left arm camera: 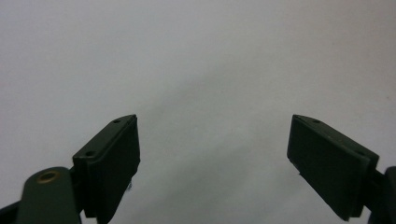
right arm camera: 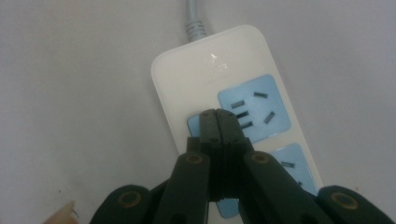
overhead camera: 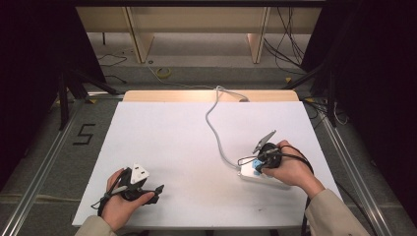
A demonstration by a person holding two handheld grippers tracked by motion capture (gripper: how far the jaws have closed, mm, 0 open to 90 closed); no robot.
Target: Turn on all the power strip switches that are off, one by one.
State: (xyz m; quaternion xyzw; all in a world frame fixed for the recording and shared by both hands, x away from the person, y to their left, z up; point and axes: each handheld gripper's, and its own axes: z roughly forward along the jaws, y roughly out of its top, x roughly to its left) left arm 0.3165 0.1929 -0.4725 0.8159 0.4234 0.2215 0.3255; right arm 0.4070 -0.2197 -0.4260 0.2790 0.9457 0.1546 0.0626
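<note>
1. A black figure "5" is marked on the grey floor to the left of the table; no brand or lettering can be read on the socket strip
2. The white rectangular plastic power strip has rounded corners, pale blue socket panels with dark slots, and a grey round cable running from its far end across the table to the far edge
3. The strip lies flat on the white table top, at the near right, under the person's right hand
4. The black right gripper has its jaws pressed together with nothing between them, tips over the blue panel nearest the cable; whether they touch it I cannot tell
5. The black left gripper sits at the near left, well apart from the strip, jaws standing wide over bare table
</note>
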